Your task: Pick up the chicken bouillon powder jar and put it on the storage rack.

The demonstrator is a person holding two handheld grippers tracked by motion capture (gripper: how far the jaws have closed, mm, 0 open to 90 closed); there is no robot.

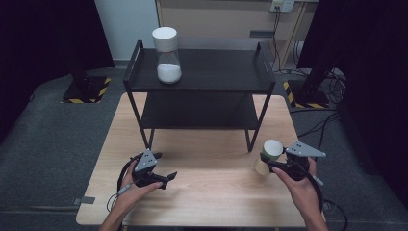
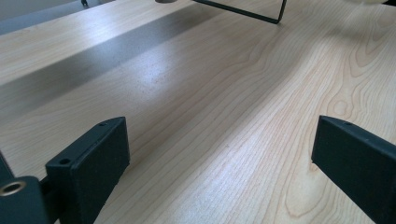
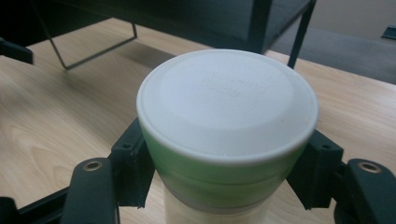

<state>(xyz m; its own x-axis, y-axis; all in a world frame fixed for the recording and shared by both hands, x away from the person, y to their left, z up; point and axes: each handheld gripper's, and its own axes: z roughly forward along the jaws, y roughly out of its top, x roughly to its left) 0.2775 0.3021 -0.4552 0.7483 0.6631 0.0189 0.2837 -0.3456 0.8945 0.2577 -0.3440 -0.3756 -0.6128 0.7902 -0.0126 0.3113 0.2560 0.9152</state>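
Note:
My right gripper [image 1: 268, 163] is shut on a small container [image 1: 272, 149] with a white lid, a green band and a pale tan body, held tilted just above the table's front right. In the right gripper view the container [image 3: 227, 100] sits between both black jaws, which press on its sides below the lid; the right gripper [image 3: 224, 168] grips it there. Held low over the wood at the front left, my left gripper [image 1: 166, 165] is open. Between its wide-apart jaws in the left gripper view, the left gripper [image 2: 219, 140] has bare table only.
A black two-tier shelf [image 1: 216, 72] stands at the back of the wooden table [image 1: 211, 192]. A clear jar [image 1: 167, 55] with a white lid and white powder stands on its top tier, at the left. Grey floor surrounds the table.

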